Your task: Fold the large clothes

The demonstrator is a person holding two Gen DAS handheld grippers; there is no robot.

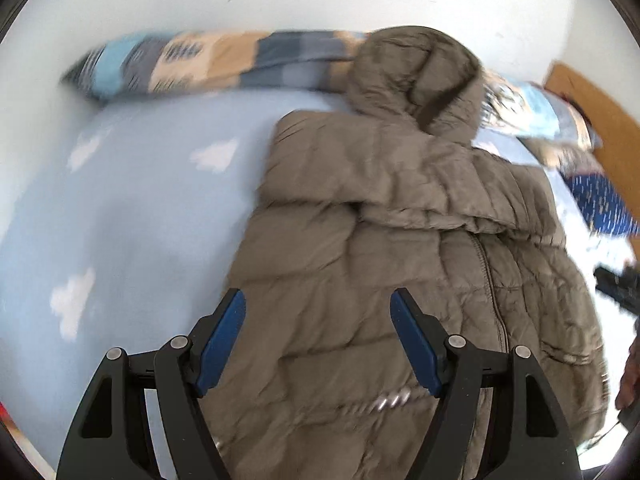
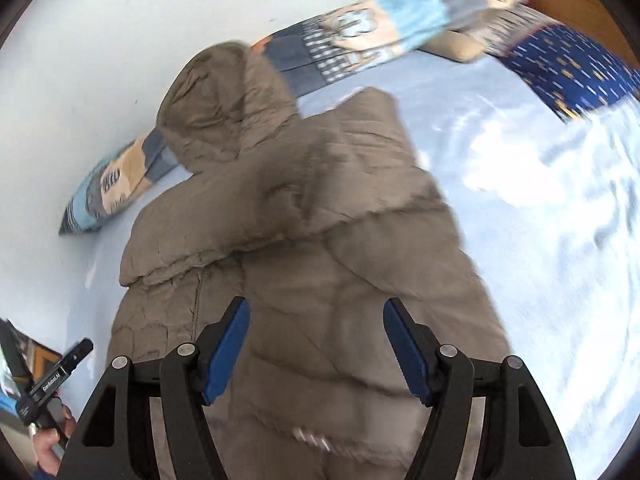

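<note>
A taupe hooded puffer jacket point(image 1: 360, 208) lies flat on the bed, its hood point(image 1: 412, 76) toward the wall and both sleeves folded across its front. My left gripper point(image 1: 318, 296) hovers open over the jacket's lower left part, with nothing between its blue pads. In the right wrist view the same jacket point(image 2: 304, 208) fills the middle. My right gripper point(image 2: 316, 304) is open above its lower body and also holds nothing. The left gripper point(image 2: 60, 372) shows at the lower left of the right wrist view, held by a hand point(image 2: 52, 440).
The bed has a light blue sheet with white clouds point(image 1: 120, 208). A long patterned pillow point(image 1: 208, 60) lies against the white wall. A dark blue pillow point(image 2: 568, 68) and a wooden headboard point(image 1: 600, 104) are to the right.
</note>
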